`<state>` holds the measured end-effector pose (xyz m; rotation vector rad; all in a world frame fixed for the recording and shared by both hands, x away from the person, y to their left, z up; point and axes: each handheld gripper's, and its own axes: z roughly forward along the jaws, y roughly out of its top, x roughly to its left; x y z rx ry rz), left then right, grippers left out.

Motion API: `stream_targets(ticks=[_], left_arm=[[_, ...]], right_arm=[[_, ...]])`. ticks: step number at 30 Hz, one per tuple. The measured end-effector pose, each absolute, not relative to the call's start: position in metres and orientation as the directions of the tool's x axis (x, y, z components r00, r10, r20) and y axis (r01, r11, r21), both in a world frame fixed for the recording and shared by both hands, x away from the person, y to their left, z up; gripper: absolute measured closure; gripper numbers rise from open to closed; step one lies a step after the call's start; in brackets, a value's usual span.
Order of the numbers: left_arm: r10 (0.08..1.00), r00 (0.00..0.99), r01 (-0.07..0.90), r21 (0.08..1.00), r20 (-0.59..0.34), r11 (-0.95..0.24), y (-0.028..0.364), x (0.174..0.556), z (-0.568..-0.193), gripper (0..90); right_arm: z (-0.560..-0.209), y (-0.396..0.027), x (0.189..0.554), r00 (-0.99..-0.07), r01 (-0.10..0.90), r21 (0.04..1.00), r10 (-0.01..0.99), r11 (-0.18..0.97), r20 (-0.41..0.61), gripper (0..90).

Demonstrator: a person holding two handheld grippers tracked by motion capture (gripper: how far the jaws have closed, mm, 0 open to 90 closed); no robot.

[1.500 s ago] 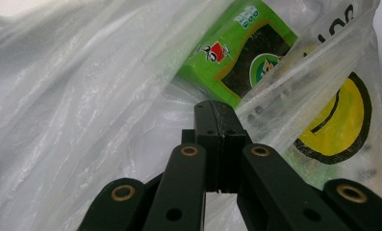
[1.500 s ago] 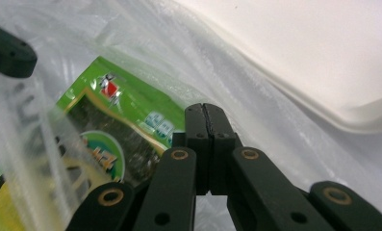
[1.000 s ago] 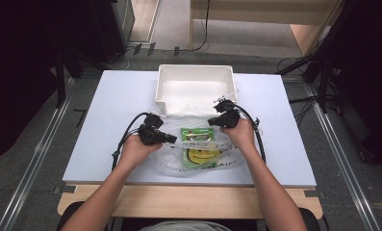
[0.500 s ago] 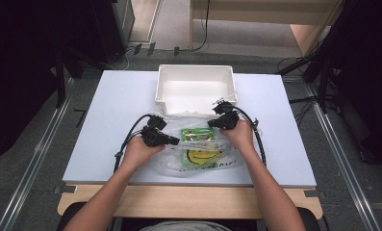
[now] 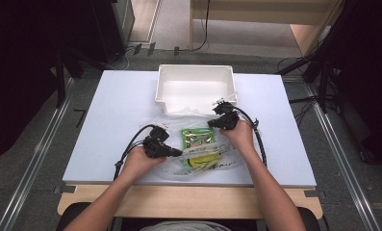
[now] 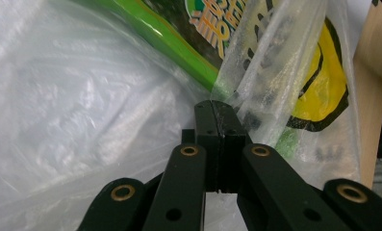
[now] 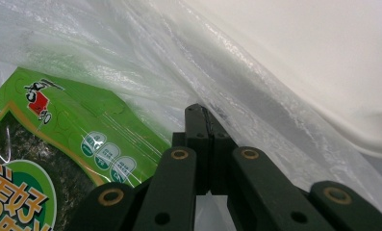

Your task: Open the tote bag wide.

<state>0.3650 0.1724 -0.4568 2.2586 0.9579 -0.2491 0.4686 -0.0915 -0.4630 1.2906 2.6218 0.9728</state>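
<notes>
Lying on the pale table [image 5: 111, 120] between the two hands, a clear plastic bag [image 5: 198, 161] is seen just in front of an empty white tub [image 5: 196, 86]. Inside the bag a green packet [image 5: 198, 139] is held, with dark contents showing through a window on its face. Large orange characters are printed on the packet, but they are cropped and cannot be read; a small red mark and three little rounded badges can be made out near one corner in the right gripper view. A yellow patch outlined in black is printed on the bag [image 6: 323, 82].

The left gripper [image 5: 176, 153] is clamped tight on a fold of the bag's film at its near left side. The right gripper [image 5: 212, 122] is likewise pinched closed on the film at the far right edge, close to the tub's wall.
</notes>
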Motion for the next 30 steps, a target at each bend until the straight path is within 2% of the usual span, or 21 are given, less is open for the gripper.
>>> stream_targets(ticks=[8, 30], left_arm=[[0.545, 0.704, 0.708, 0.506, -0.455, -0.493, 0.177, 0.35, -0.459, 90.0], [0.489, 0.733, 0.68, 0.511, -0.474, -0.526, 0.177, 0.31, -0.464, 90.0]], right_arm=[[-0.463, -0.091, 0.468, -0.645, 0.692, 0.568, 0.735, 0.445, 0.21, 90.0], [-0.463, -0.09, 0.467, -0.643, 0.69, 0.572, 0.739, 0.444, 0.202, 90.0]])
